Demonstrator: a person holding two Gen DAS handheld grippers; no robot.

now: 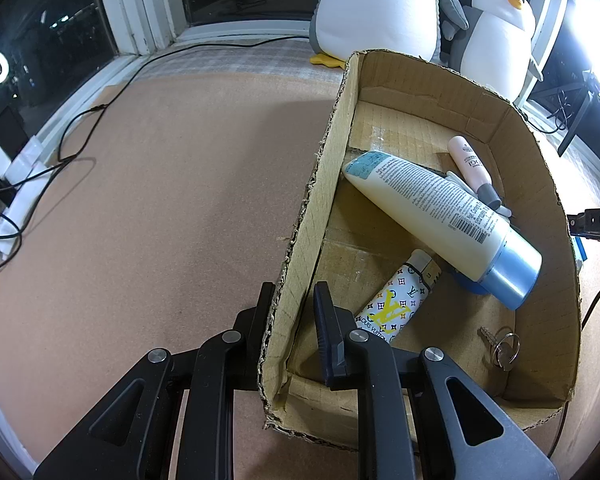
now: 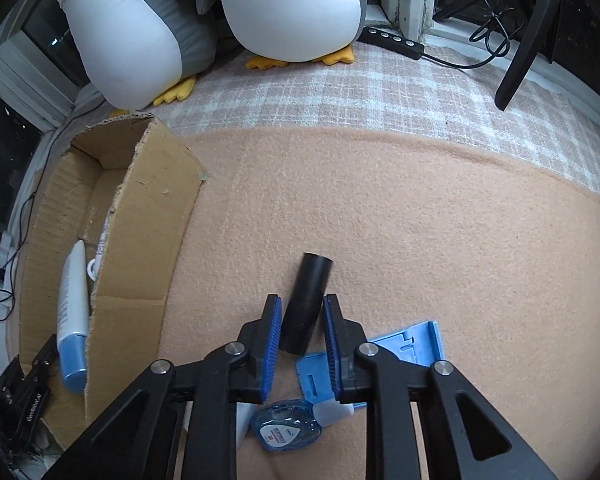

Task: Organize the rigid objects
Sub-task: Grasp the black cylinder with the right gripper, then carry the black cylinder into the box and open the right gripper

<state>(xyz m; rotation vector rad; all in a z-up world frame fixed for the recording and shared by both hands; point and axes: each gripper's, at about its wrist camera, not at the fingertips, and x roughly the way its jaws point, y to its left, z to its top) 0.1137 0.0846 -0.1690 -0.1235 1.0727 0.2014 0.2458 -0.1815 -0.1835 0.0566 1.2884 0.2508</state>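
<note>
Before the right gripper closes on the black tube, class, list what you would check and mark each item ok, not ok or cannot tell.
1. Black tube lies between the right gripper fingers: ok.
2. Jaws open wider than the tube: ok.
3. Pads touching the tube: cannot tell.
4. Left gripper straddles the box wall, one finger inside, one outside: ok.
5. Free floor in the box, near the keys: ok.
6. Blue holder and tape dispenser lie close under the right gripper, may get nudged: not ok.
</note>
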